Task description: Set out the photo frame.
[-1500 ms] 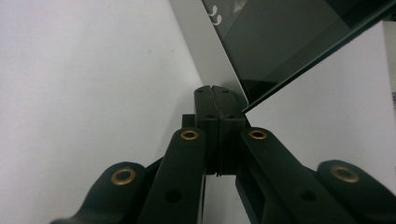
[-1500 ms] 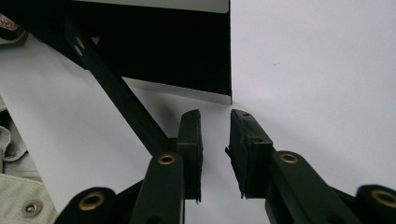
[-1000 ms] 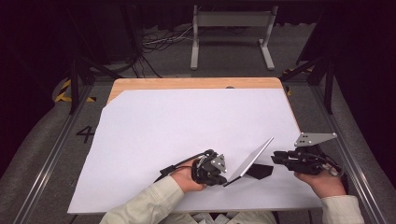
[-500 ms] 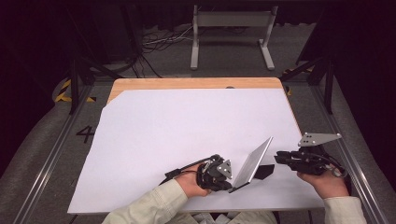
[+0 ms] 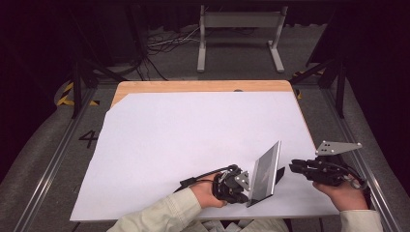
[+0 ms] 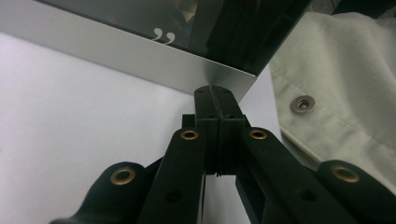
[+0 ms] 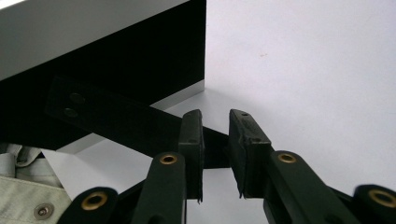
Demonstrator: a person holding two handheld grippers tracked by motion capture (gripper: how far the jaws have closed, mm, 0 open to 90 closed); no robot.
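Note:
A silver-edged picture frame [image 5: 263,174] stands tilted on its lower edge at the near side of the white sheet [image 5: 193,135]. My left gripper [image 5: 247,186] is shut, and its closed tips [image 6: 215,91] touch the frame's silver border [image 6: 116,46] at a lower corner. My right gripper [image 5: 292,166] sits just right of the frame, behind its black back [image 7: 116,60]. The black stand strut [image 7: 116,119] runs from that back into the gap of my right gripper [image 7: 215,116]. Its jaws stand a little apart around the strut's end.
The sheet covers a wooden tabletop [image 5: 203,86], and the frame stands close to its near edge. A pale sleeve [image 6: 345,70] lies close to the left gripper. Metal rails [image 5: 53,159] run along both sides of the table. A metal stand [image 5: 239,34] and cables lie on the floor beyond.
The left hand has slid to the right with its shut gripper against the frame. The frame has tipped up steeper. The right gripper has hardly moved.

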